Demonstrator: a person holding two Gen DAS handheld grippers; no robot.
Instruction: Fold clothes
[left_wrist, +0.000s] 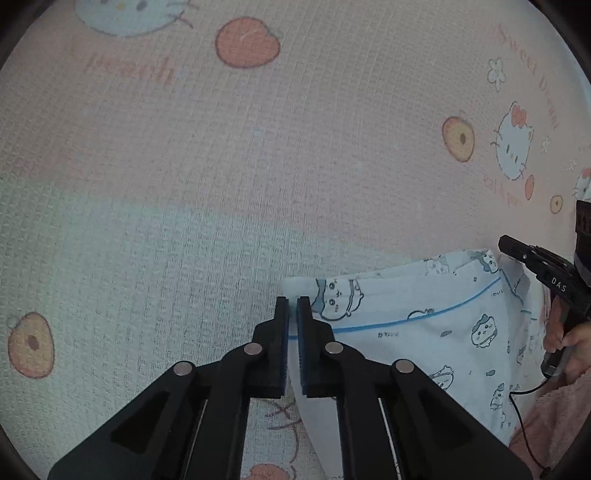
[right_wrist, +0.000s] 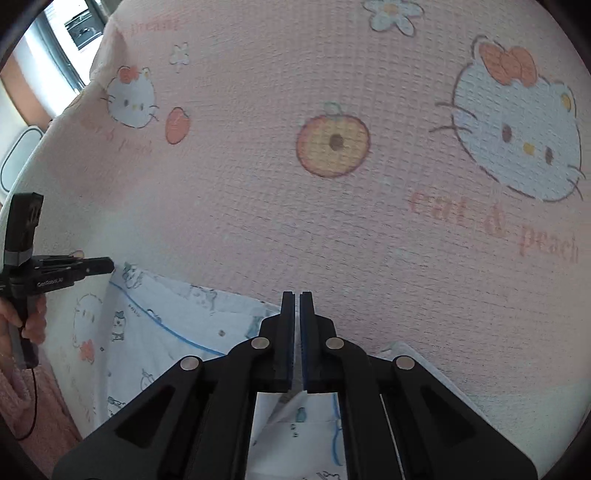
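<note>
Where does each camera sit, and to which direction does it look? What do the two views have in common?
Left wrist: sits on the left gripper, looks along its fingers over the pink printed blanket; jaws nearly shut on the light blue garment; the right gripper and its hand show at right.
Right wrist: sits on the right gripper, same direction; the left gripper shows at left.
Shared: garment, blanket, each other's gripper.

You have a pink blanket (right_wrist: 332, 229) printed with cat faces (right_wrist: 517, 136) and peaches (right_wrist: 332, 144); past its far-left corner, a window (right_wrist: 74, 26) shows.
</note>
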